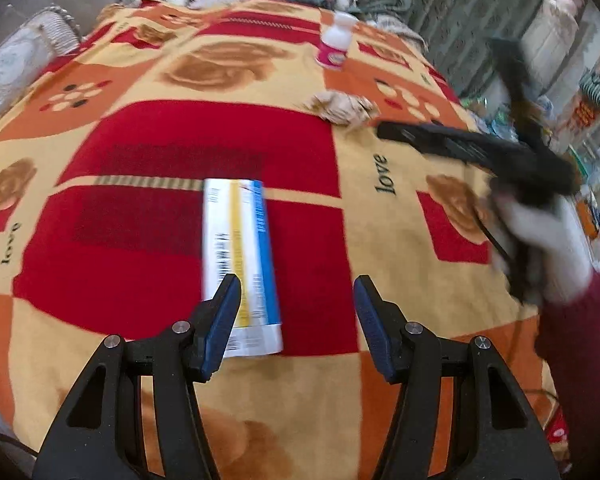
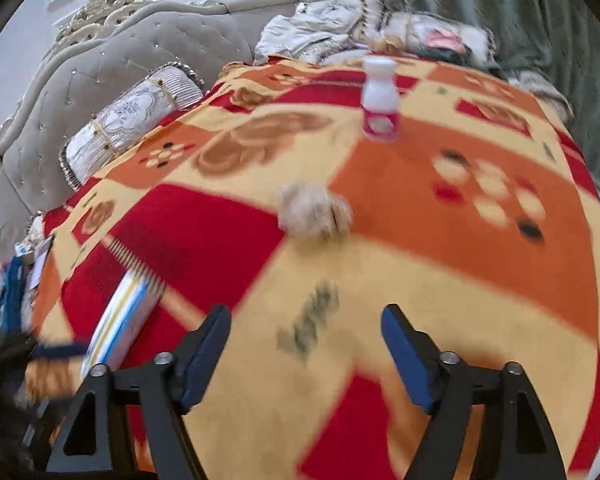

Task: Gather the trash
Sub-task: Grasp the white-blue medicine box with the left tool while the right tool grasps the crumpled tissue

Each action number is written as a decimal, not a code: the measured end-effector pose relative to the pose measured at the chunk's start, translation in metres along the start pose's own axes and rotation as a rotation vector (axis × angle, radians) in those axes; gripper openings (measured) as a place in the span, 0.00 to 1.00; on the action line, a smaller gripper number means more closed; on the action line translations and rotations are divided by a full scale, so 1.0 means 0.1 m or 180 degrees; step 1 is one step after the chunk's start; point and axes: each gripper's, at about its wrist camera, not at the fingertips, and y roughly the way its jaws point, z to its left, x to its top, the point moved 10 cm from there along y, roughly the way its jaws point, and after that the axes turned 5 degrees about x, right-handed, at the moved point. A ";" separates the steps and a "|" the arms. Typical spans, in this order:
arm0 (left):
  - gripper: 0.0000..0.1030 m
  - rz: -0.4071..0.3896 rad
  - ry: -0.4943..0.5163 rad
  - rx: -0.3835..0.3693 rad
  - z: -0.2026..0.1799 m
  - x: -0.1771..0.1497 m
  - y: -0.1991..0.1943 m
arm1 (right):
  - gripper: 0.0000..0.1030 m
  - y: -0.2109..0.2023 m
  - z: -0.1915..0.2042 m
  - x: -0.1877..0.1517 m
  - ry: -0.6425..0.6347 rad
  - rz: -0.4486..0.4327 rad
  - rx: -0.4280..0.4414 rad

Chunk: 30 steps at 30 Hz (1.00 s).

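A long white box with yellow and blue stripes [image 1: 242, 264] lies on the patterned blanket, just ahead of my open, empty left gripper [image 1: 296, 300]; its near end lies beside the left finger. It also shows at the left in the right wrist view [image 2: 120, 324]. A crumpled beige paper wad [image 1: 342, 109] lies farther back, also in the right wrist view [image 2: 314, 210]. A small white bottle with a pink label [image 1: 334, 42] stands upright at the far side, also in the right wrist view [image 2: 380, 100]. My right gripper [image 2: 306, 338] is open and empty above the blanket, seen at the right in the left wrist view [image 1: 384, 131].
The red, orange and yellow blanket [image 2: 440, 280] covers a bed. A tufted grey headboard [image 2: 120, 60] and a white bolster pillow [image 2: 132, 124] sit at the left. Folded bedding [image 2: 340, 28] and a green curtain [image 2: 520, 12] lie behind. Clutter stands at the right [image 1: 588, 112].
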 end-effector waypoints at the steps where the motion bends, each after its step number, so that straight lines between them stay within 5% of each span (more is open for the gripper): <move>1: 0.57 -0.0041 -0.0016 0.0025 0.05 0.01 -0.02 | 0.75 0.12 0.00 0.14 -0.0035 -0.0008 -0.0030; 8: 0.61 -0.0035 -0.0238 0.0185 0.36 0.17 0.23 | 0.74 0.75 -0.15 0.55 0.0020 0.0129 -0.0126; 9: 0.61 0.0004 -0.0263 0.0160 0.36 0.17 0.28 | 0.68 0.83 -0.17 0.55 0.0074 0.0177 -0.0084; 10: 0.61 0.0023 -0.0257 0.0159 0.35 0.17 0.32 | 0.49 0.86 -0.19 0.54 0.0105 0.0207 -0.0076; 12: 0.61 0.0046 -0.0200 0.0179 0.30 0.17 0.40 | 0.40 0.88 -0.21 0.49 0.0171 0.0234 -0.0049; 19: 0.60 0.0040 -0.0176 0.0290 0.29 0.19 0.62 | 0.36 0.39 -0.08 0.21 0.0092 0.0146 0.0089; 20: 0.57 0.0033 -0.0191 0.0287 0.29 0.20 0.63 | 0.36 0.29 -0.06 0.15 0.0108 0.0137 0.0115; 21: 0.42 0.0027 -0.0210 0.0285 0.30 0.21 0.62 | 0.36 0.18 -0.04 0.07 0.0121 0.0127 0.0141; 30: 0.42 0.0046 -0.0057 0.0125 -0.08 0.02 0.39 | 0.36 -0.62 0.06 -0.71 0.0210 0.0000 0.0084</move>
